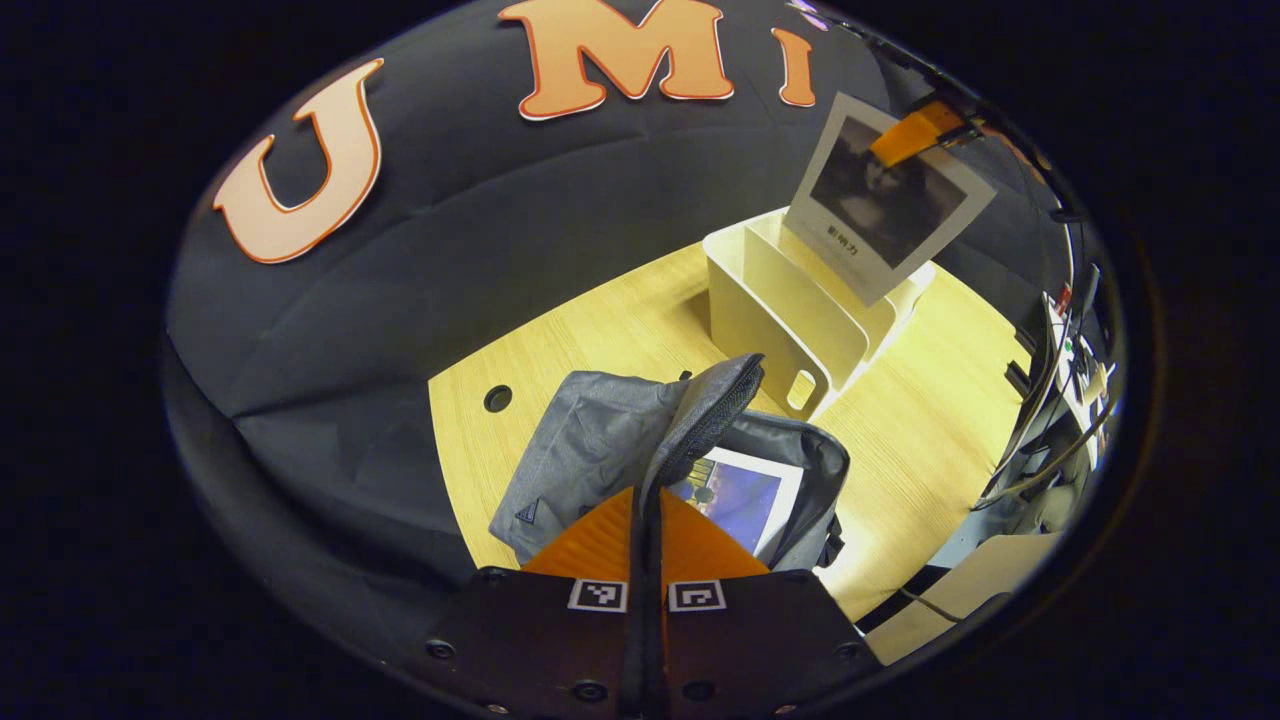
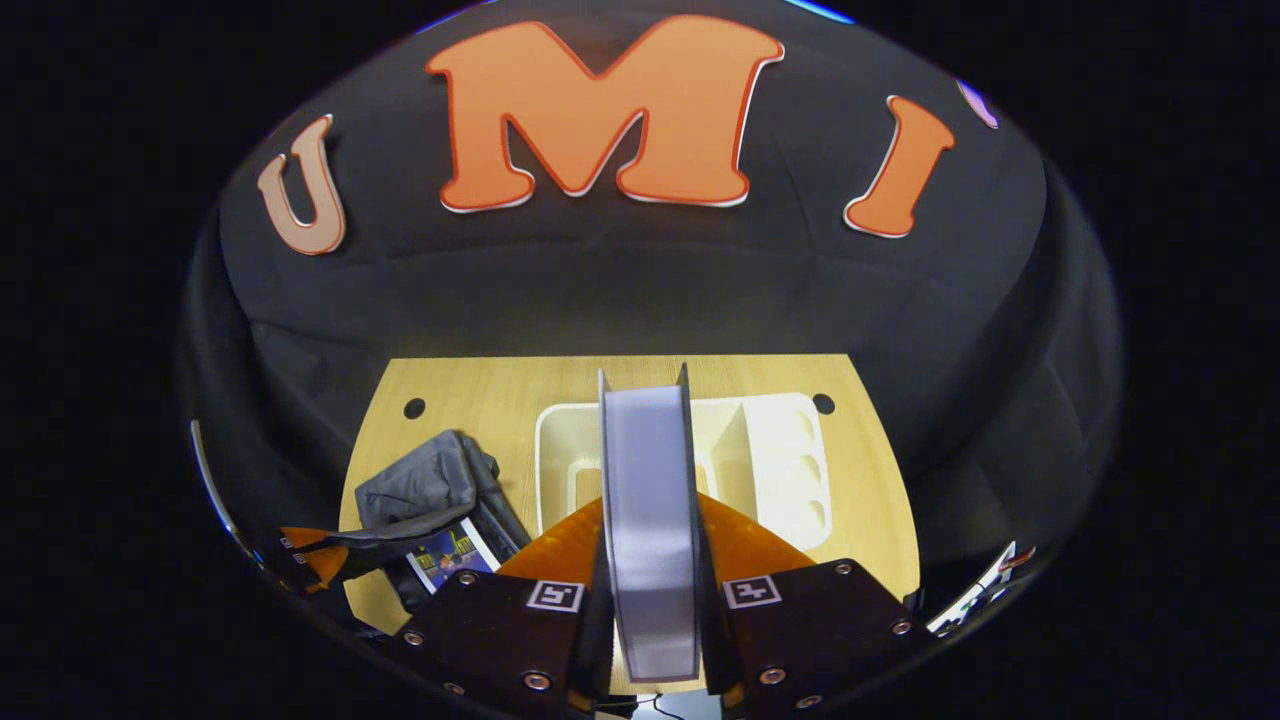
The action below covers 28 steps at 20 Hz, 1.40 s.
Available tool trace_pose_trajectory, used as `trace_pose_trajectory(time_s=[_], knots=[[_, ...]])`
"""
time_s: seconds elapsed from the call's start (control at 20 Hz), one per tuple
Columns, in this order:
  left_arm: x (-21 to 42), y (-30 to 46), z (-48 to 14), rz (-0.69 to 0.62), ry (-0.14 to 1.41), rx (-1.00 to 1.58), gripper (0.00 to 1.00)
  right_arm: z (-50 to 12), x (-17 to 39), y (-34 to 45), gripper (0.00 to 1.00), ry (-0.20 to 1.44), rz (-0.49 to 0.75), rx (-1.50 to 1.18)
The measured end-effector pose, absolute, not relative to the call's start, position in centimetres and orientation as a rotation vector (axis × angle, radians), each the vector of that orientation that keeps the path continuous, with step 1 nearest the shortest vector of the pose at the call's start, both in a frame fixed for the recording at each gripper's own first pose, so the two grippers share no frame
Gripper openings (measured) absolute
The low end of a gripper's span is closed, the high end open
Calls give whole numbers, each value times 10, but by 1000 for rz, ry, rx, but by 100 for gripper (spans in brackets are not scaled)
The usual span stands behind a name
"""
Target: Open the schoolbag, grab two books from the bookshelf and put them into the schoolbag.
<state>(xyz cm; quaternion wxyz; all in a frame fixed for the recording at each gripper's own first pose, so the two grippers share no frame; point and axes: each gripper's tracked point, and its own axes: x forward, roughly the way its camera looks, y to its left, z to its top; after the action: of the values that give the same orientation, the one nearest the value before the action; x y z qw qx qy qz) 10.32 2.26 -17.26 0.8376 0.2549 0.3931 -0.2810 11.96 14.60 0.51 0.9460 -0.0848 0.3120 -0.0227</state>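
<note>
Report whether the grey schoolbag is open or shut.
Open. The left tongs pinch the grey fabric schoolbag's flap upward, baring a blue-covered book inside.

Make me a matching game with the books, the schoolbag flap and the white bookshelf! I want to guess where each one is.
Things:
1. book with the dark picture
2. book with the blue picture
3. schoolbag flap
4. white bookshelf

Places or states:
A. lying inside the open schoolbag
B. standing on the wooden table
C. pinched and held up by the left tool
D. lifted above the bookshelf, gripped by the right tool

Pairs: 1-D, 2-A, 3-C, 4-B
</note>
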Motion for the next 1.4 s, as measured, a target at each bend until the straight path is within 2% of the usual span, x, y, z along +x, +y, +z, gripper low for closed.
trace_pose_trajectory(time_s=[0.25, 0.4, 0.6, 0.8, 1.1, 1.3, 1.35, 1.4], knots=[[108, 21, -165, -597, 798, 578, 1, 39, 60, 171, 36, 516, 14, -66], [106, 19, -163, -610, 788, 594, 1, 30, 28, 186, 34, 497, 62, 19], [108, 22, -162, -606, 780, 597, 1, -11, -2, 211, 33, 542, 138, 222], [114, 29, -155, -583, 776, 590, 1, -78, -14, 221, 33, 592, 177, 482], [117, 29, -139, -576, 756, 628, 1, -174, -6, 238, 33, 641, 172, 827], [116, 25, -134, -577, 750, 653, 1, -212, 8, 264, 33, 645, 197, 1018], [116, 23, -134, -578, 748, 660, 7, -216, 12, 269, 33, 634, 196, 1058], [115, 22, -133, -580, 745, 671, 1, -222, 18, 273, 33, 621, 194, 1086]])
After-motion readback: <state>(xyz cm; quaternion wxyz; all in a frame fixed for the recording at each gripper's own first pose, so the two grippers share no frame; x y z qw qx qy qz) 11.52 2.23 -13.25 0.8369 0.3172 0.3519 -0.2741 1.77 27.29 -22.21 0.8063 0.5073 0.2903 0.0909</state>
